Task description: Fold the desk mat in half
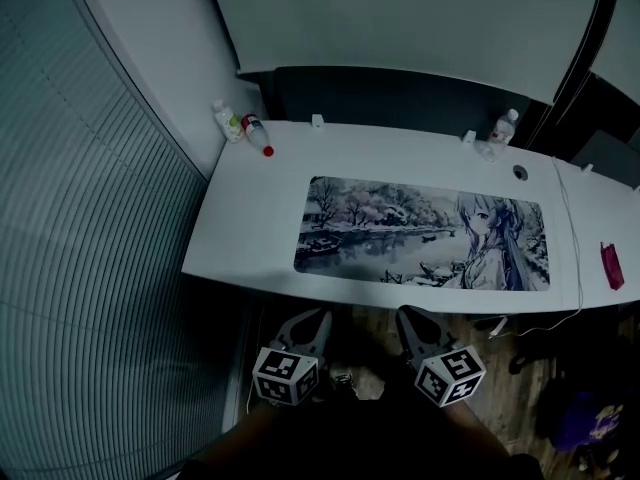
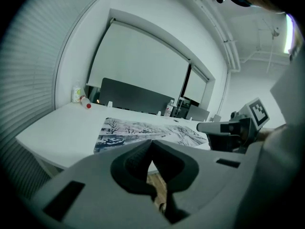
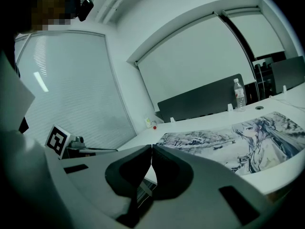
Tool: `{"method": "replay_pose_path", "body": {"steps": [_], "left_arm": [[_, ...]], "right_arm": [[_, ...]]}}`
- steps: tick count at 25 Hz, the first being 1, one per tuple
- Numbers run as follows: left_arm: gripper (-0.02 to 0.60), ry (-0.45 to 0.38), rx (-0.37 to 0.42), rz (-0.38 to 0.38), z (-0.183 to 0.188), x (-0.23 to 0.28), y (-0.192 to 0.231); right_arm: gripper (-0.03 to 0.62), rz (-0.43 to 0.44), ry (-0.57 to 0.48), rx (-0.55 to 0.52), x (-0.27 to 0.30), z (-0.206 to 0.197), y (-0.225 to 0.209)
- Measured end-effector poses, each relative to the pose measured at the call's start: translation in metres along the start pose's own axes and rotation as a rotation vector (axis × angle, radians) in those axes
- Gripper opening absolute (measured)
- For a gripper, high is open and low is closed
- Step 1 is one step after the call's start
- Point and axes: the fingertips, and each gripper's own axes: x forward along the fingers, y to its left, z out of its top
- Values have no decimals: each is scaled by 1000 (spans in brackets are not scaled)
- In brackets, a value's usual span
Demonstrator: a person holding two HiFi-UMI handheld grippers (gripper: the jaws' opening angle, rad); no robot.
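A long desk mat (image 1: pixel 425 234) printed with a snowy lake scene and a drawn figure lies flat on the white desk (image 1: pixel 250 218), close to its near edge. It also shows in the left gripper view as the mat (image 2: pixel 138 130) and in the right gripper view as the mat (image 3: pixel 238 140). My left gripper (image 1: pixel 308 318) hangs below the desk's near edge, shut and holding nothing. My right gripper (image 1: pixel 412 316) hangs beside it, shut too and holding nothing. Both jaw tips meet in their own views: left gripper (image 2: pixel 151 141), right gripper (image 3: pixel 152 146).
Two small bottles (image 1: pixel 245 128) lie at the desk's back left corner and a water bottle (image 1: pixel 505 126) stands at the back right. A red object (image 1: pixel 611 266) rests at the desk's right end. A white cable (image 1: pixel 568 228) runs past the mat's right edge. A dark divider panel (image 1: pixel 400 98) backs the desk.
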Motion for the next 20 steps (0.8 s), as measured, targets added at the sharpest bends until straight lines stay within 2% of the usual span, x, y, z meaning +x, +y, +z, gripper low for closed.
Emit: {"method": "replay_pose_path", "body": {"steps": [8,20], "left_arm": [[8,27,-45,89,-10,16,28],[20,80,-86,250,-27,45,84]], "right_arm": [[25,8,32,12,8,-2,-17],[25,68,118,21,38,-7,-42]]}}
